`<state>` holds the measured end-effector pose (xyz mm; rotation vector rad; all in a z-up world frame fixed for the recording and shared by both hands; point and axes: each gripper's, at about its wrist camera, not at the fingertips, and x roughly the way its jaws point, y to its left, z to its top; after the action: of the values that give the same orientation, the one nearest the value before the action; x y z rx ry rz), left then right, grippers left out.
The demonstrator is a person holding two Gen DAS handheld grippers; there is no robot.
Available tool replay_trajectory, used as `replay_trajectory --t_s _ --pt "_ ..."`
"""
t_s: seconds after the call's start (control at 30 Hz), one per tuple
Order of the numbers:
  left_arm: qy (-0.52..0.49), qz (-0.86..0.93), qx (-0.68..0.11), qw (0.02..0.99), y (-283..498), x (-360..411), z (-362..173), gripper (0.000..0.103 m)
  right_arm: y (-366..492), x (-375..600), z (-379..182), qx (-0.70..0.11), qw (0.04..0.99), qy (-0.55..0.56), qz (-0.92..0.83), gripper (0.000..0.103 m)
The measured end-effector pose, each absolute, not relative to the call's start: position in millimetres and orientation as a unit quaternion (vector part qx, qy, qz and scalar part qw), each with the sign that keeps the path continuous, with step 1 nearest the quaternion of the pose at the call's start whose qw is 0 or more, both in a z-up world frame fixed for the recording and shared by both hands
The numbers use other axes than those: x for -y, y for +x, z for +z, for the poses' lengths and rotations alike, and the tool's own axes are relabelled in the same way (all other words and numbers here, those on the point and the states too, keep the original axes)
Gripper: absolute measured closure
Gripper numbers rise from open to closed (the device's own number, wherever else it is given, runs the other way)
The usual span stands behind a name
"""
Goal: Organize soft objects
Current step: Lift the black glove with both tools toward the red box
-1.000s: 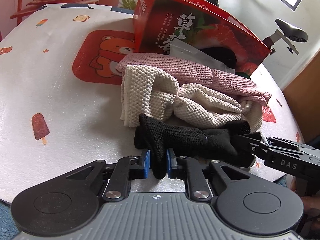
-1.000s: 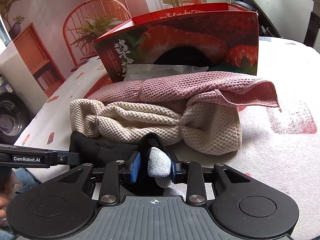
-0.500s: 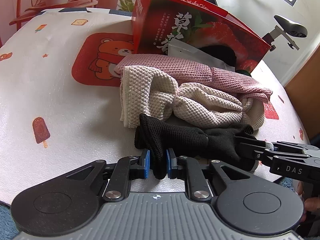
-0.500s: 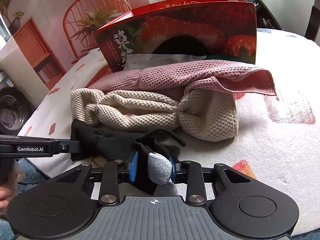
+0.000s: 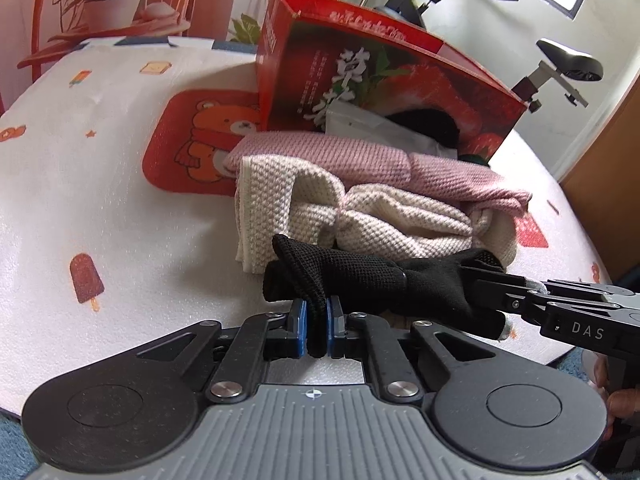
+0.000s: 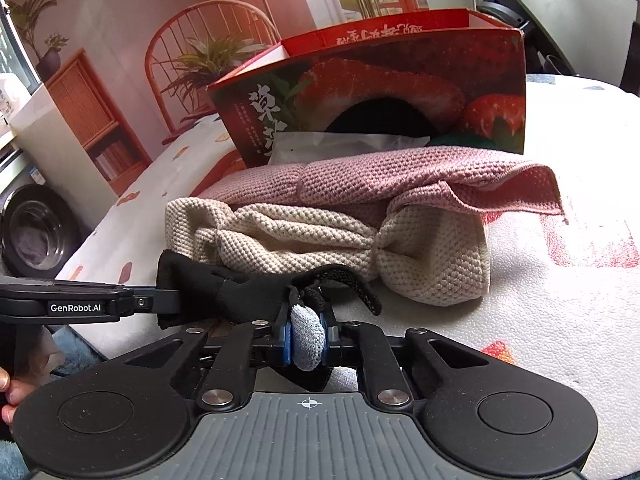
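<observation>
Two grippers pinch black glove (image 5: 360, 276) ends; long axis spans between them.

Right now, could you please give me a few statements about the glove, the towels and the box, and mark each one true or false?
1. Both grippers are shut on the black glove. True: the left gripper pinches one end, the right gripper a grey fingertip.
2. The pink towel lies under the cream towel. False: the pink one lies on top.
3. The red box stands behind the towels. True.
4. The glove is inside the box. False: it is stretched between the grippers, in front of the towels.
</observation>
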<state>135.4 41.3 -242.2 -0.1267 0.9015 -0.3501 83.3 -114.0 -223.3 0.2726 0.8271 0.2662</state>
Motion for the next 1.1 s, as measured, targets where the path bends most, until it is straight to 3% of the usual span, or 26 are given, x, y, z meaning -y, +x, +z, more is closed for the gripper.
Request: replay_trajectory --t_s 0.47,0.83,1.1 --pt "-0.042 -0.197 -0.309 0.93 136.7 -26.6 -171.0 0.093 99.0 126.7 -157.7 -0.298 0.94 0.101 0.134 0.091" --pt "-0.061 -0.194 -0.257 0.945 196.8 -1.0 -118.4 0.093 164.9 147.2 -94.5 -0.237 0.961 0.072 0.125 0.091" --pt "-0.054 -0.184 -0.253 0.948 260.1 18.1 -107.2 0.093 240.7 163.3 -81.2 -0.234 0.965 0.043 0.115 0.092"
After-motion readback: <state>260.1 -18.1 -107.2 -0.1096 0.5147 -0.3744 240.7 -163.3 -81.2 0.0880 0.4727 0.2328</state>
